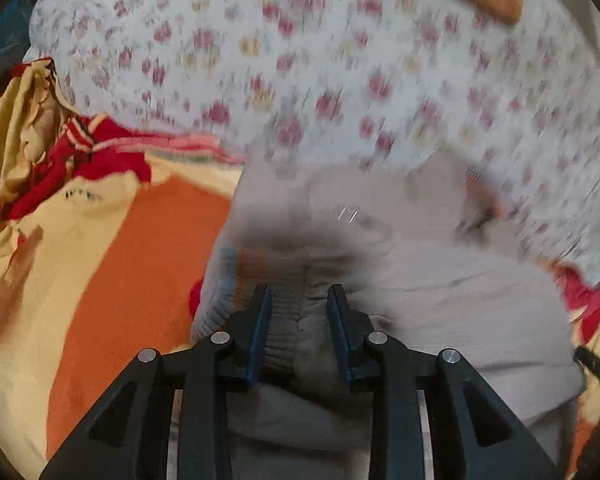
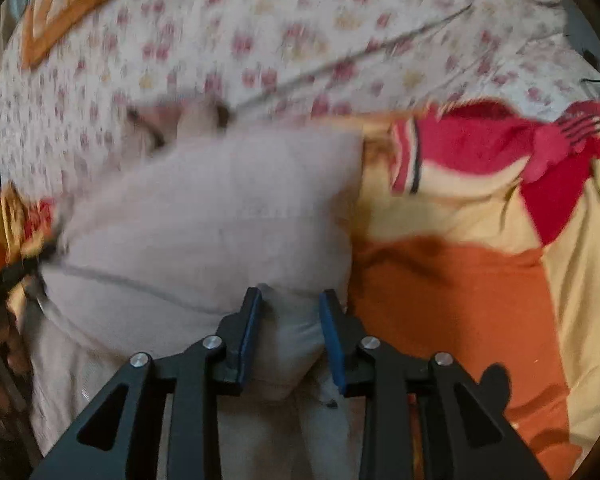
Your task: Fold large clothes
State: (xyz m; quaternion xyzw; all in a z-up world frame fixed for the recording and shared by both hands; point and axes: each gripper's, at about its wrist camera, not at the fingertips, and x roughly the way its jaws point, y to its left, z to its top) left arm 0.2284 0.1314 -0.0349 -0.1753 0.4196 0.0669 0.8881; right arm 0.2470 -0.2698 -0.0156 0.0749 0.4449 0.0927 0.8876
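Two tools are each gripping the same pale grey garment (image 1: pixel 440 280), which is lying bunched on a bed.

From the left wrist camera, the left tool (image 1: pixel 299 300) is sitting at 6 o'clock, its blue-padded fingers (image 1: pixel 260 332) pressing from both sides on a ribbed band of the grey garment, so it is clamped on the cloth. The garment is spreading from the fingers toward 3 o'clock, and its far edge is blurring into the background. Beyond it, from 10 o'clock round to 2 o'clock, a white flowered sheet (image 1: pixel 300 60) is covering the bed. At 9 o'clock an orange, yellow and red blanket (image 1: pixel 132 240) is lying rumpled just beside the garment, touching its left edge. A strip of the same red and yellow cloth is showing at 4 o'clock.

From the right wrist camera, the right tool (image 2: pixel 290 304) is also sitting at 6 o'clock. Its blue pads (image 2: pixel 332 340) are standing somewhat apart with a thick fold of the grey garment (image 2: pixel 220 216) filling the gap between them, so this tool is clamped on the cloth too. Here the garment is stretching from the fingers toward 9 o'clock and up to the middle. The blanket (image 2: pixel 460 300) is lying at 3 o'clock, touching the garment's right edge, and the flowered sheet (image 2: pixel 300 40) is filling the top from 10 to 2 o'clock. Most of this view is smeared, so finer detail of the garment cannot be told.
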